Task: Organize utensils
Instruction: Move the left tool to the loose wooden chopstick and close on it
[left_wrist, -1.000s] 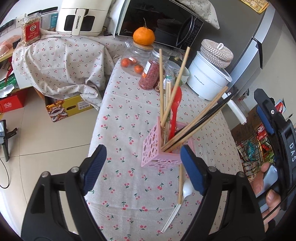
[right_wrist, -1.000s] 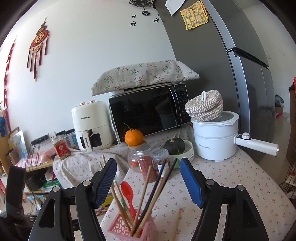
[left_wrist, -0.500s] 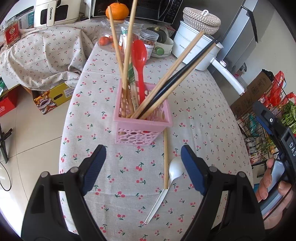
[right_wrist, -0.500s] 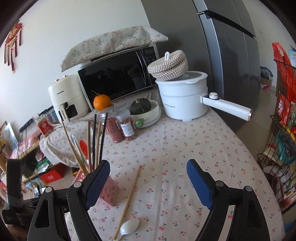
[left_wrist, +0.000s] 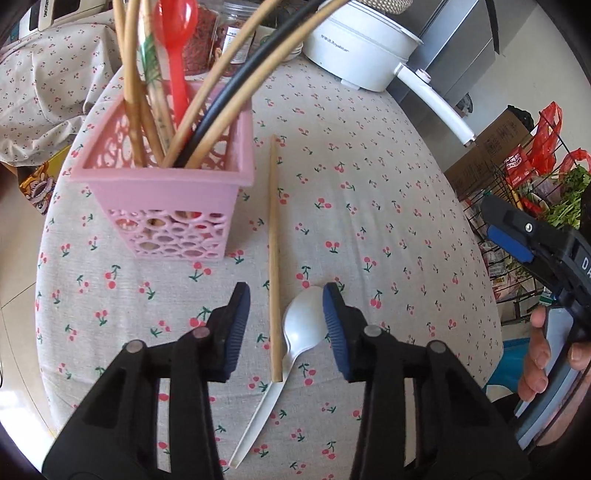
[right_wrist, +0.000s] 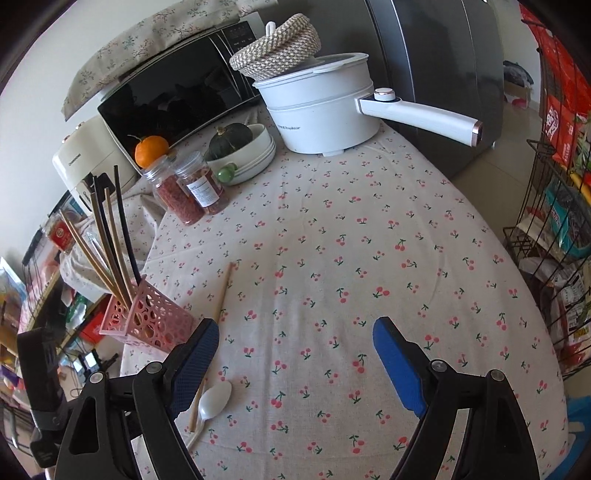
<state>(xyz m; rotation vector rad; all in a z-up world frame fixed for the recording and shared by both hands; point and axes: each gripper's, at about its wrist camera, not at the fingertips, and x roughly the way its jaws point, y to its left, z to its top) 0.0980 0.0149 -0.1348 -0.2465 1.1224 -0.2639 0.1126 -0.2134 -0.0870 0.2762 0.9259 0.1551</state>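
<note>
Left gripper (left_wrist: 286, 325) is lowered over a chopstick (left_wrist: 274, 258) and a white spoon (left_wrist: 301, 332) on the table (left_wrist: 369, 192).

The jaws of the left gripper are held apart, with the chopstick and the spoon bowl seen between the blue pads; no contact can be told. The chopstick is laid flat just beside the pink basket (left_wrist: 173, 206), in which other chopsticks and a red spoon (left_wrist: 176, 55) are stood. The right gripper (right_wrist: 291, 354) is held wide open above bare cloth, near the spoon (right_wrist: 214, 400). A white pot (right_wrist: 321, 110) and two jars (right_wrist: 188, 192) are placed at the far side.
</note>
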